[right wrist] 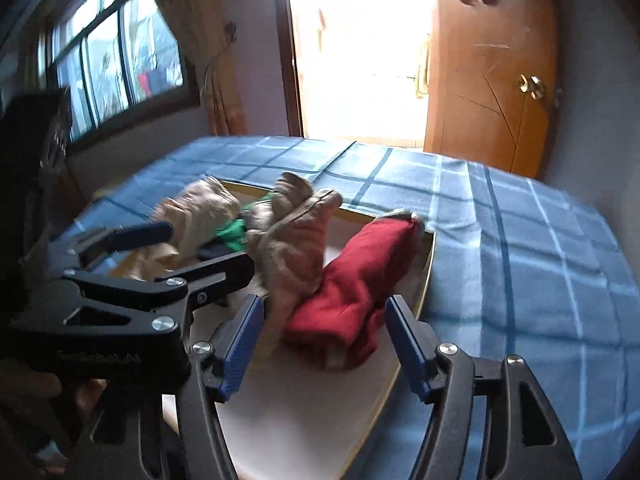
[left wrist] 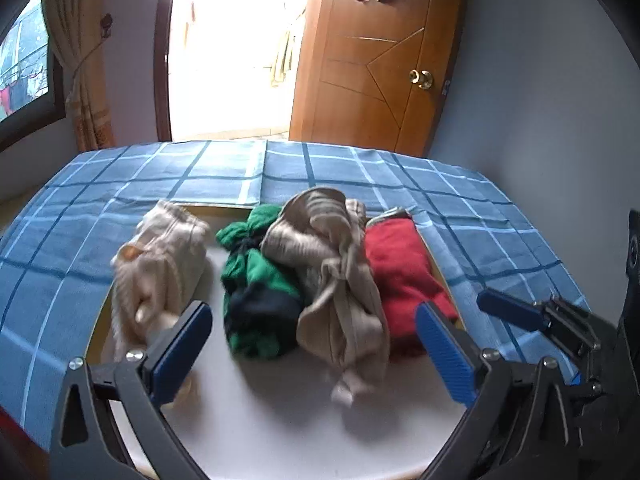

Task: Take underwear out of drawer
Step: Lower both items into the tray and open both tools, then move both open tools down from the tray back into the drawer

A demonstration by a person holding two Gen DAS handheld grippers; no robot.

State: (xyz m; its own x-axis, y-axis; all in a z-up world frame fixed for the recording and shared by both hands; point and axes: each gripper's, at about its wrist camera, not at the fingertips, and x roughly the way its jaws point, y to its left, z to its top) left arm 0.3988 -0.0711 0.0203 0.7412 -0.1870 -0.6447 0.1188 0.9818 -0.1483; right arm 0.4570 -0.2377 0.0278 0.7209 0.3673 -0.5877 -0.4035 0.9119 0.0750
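Both tongs, left [left wrist: 314,344] and right [right wrist: 324,344], stood spread and empty over rumpled beige [left wrist: 340,280], green [left wrist: 256,276] and red underwear [left wrist: 404,276]; blue checked cloth [left wrist: 120,200] surrounded them.

Your doorway [left wrist: 232,48] blows out white; right wrist view motion-blurred, fisheye edges bent and dark

Left wrist view: close, angled down over white drawer [left wrist: 280,420], facing open door [left wrist: 360,60]. Right wrist view: just rightward, same heading, rolled. Shared: clothes pile [right wrist: 288,240], blue checked bed [right wrist: 520,260], doorway, window [right wrist: 112,60].
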